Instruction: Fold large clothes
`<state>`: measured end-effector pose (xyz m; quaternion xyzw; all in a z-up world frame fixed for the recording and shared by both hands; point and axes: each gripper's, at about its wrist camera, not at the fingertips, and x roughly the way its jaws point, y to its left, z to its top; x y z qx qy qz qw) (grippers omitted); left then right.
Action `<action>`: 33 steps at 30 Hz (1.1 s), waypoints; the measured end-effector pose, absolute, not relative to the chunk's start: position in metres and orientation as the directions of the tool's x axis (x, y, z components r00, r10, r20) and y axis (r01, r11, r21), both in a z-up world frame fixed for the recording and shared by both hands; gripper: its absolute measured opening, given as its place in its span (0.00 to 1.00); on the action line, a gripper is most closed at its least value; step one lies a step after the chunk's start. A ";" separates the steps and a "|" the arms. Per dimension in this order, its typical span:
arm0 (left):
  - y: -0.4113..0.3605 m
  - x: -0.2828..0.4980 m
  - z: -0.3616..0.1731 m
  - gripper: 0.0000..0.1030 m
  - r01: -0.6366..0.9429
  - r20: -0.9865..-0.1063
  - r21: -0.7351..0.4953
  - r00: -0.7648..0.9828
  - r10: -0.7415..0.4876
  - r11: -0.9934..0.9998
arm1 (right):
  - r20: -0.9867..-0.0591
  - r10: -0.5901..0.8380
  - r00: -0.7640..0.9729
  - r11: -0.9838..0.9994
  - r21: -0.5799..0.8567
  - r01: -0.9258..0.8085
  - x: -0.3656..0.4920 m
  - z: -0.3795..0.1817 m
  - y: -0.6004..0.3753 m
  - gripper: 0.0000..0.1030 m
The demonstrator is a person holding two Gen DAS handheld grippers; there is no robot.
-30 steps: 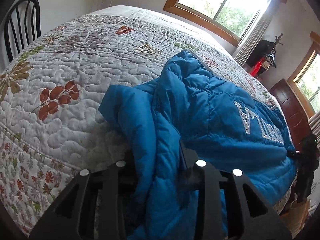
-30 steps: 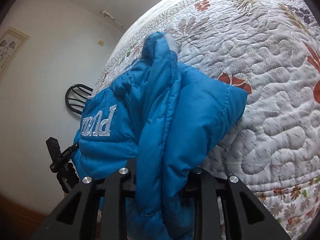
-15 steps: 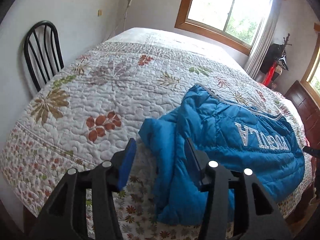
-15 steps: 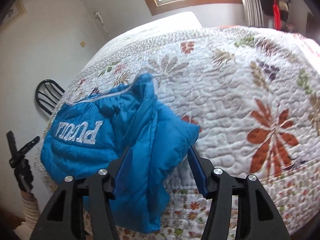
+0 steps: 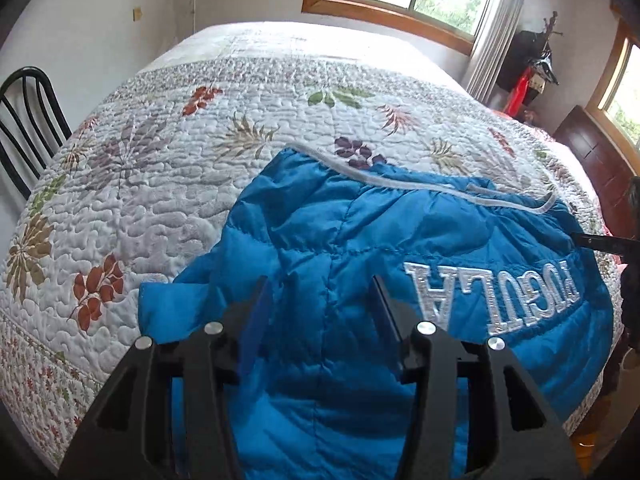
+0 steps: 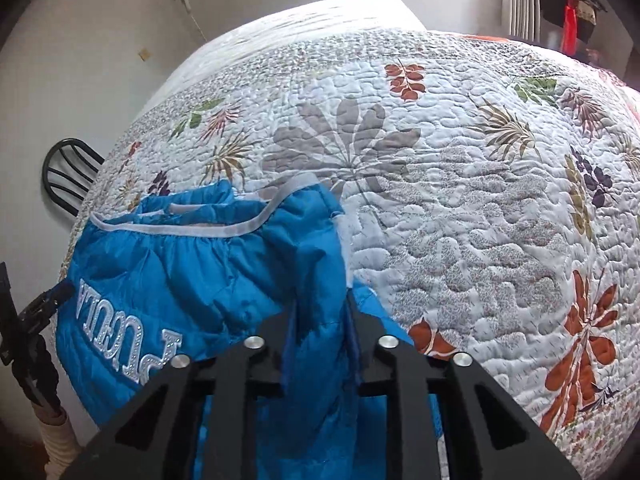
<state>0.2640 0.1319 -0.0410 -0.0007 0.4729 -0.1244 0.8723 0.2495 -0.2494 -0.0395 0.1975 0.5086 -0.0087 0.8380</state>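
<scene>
The bed (image 5: 168, 184), under a leaf-print quilt, fills both views. The jacket (image 5: 360, 240) lies at the bed's near edge, its lower part hanging over the side; the rest of the bed beyond it is bare quilt. It is a blue quilted puffer with a grey-trimmed hem (image 5: 400, 182) on the far side from the edge and silver lettering (image 5: 492, 296) upside down to the cameras.

Judging by the padded, stitched panels, the jacket should be light for its bulk, soft and springy, so folds will tend to puff open unless pressed flat. The shell looks smooth and somewhat glossy, so a thin pinch of one layer may slip. Better holds are likely the stitched seams, the trimmed hem, or a bunched ridge of fabric. Nothing about it looks fragile, though the studded lettering could snag.

The left tool (image 5: 320, 300) sits over the jacket near the bed edge with its jaws spread wide, blue fabric between them but not clamped. The right tool (image 6: 320, 316) has its jaws drawn close on a raised ridge of the jacket (image 6: 192, 280), pinching it at the side nearest the bare quilt. A chair (image 5: 24, 120) stands beside the bed.
</scene>
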 end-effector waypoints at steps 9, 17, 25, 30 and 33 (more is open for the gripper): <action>0.140 0.285 -0.063 0.47 0.188 -0.841 -0.162 0.487 -0.236 0.969 | -0.848 0.285 0.446 0.863 0.430 0.266 0.263 -0.078 -0.266 0.17; 0.158 0.253 -0.034 0.48 0.123 -0.823 -0.163 0.530 -0.203 0.979 | -0.849 0.153 0.506 0.930 0.297 0.217 0.221 -0.026 -0.256 0.30; 0.203 0.160 -0.020 0.63 -0.064 -0.823 -0.158 0.560 -0.095 0.985 | -0.870 0.156 0.468 0.977 0.206 0.058 0.140 0.009 -0.204 0.30; 0.218 0.110 -0.038 0.67 -0.127 -0.827 -0.255 0.543 -0.148 0.959 | -0.880 0.148 0.452 0.985 0.171 0.010 0.115 0.006 -0.178 0.22; 0.218 0.098 -0.047 0.67 -0.138 -0.818 -0.327 0.537 -0.207 0.935 | -0.890 0.137 0.435 0.988 0.154 0.006 0.115 0.000 -0.170 0.20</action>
